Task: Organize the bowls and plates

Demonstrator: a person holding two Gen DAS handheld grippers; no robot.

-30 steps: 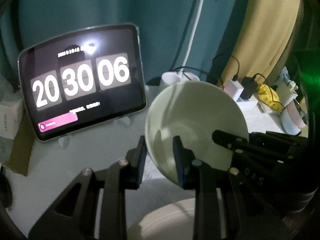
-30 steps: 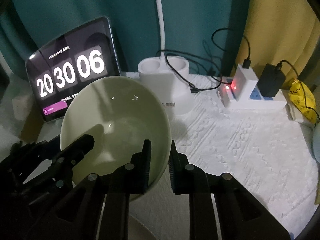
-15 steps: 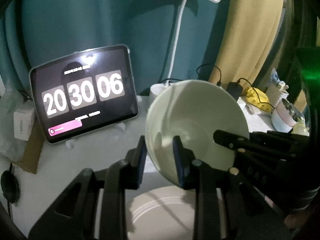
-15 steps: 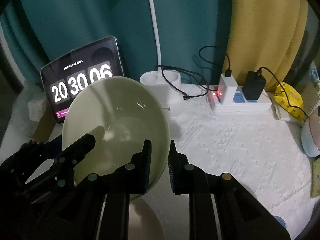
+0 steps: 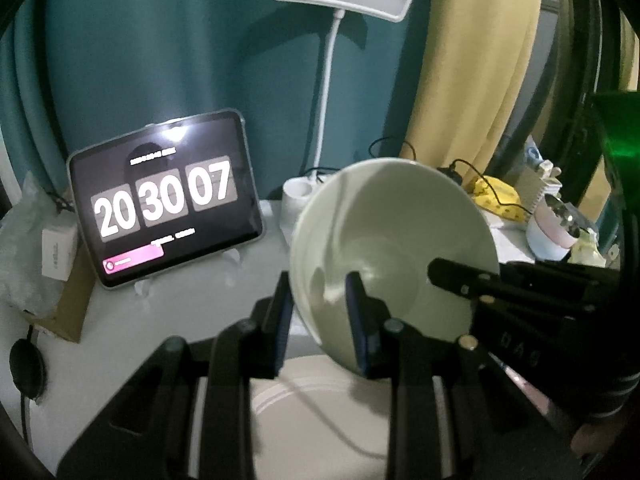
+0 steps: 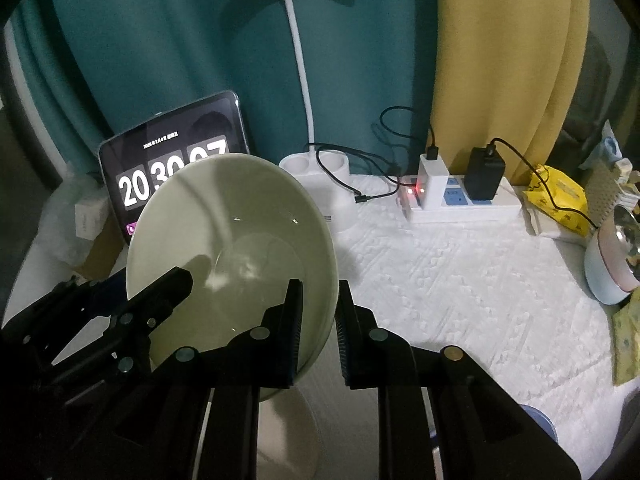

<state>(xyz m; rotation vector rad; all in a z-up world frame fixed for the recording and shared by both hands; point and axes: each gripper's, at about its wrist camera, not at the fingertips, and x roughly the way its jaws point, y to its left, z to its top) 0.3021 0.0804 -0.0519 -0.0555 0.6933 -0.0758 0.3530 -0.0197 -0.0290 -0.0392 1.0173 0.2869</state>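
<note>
A pale green bowl (image 5: 396, 248) is held in the air, tilted, between both grippers. My left gripper (image 5: 320, 320) is shut on its left rim. My right gripper (image 6: 318, 328) is shut on its right rim, and the bowl also shows in the right wrist view (image 6: 232, 256). A cream plate (image 5: 320, 412) lies on the table below the bowl, partly hidden by the fingers; its edge shows in the right wrist view (image 6: 288, 432).
A tablet clock (image 5: 164, 200) leans at the back left. A white desk lamp (image 6: 296, 80) and its base stand behind. A power strip (image 6: 460, 196) with chargers, a yellow packet (image 6: 560, 196) and a pastel container (image 6: 608, 264) are at the right.
Both grippers have lifted the bowl higher above the table; more of the lamp and the plate below has come into view. The grip on the bowl is unchanged.
</note>
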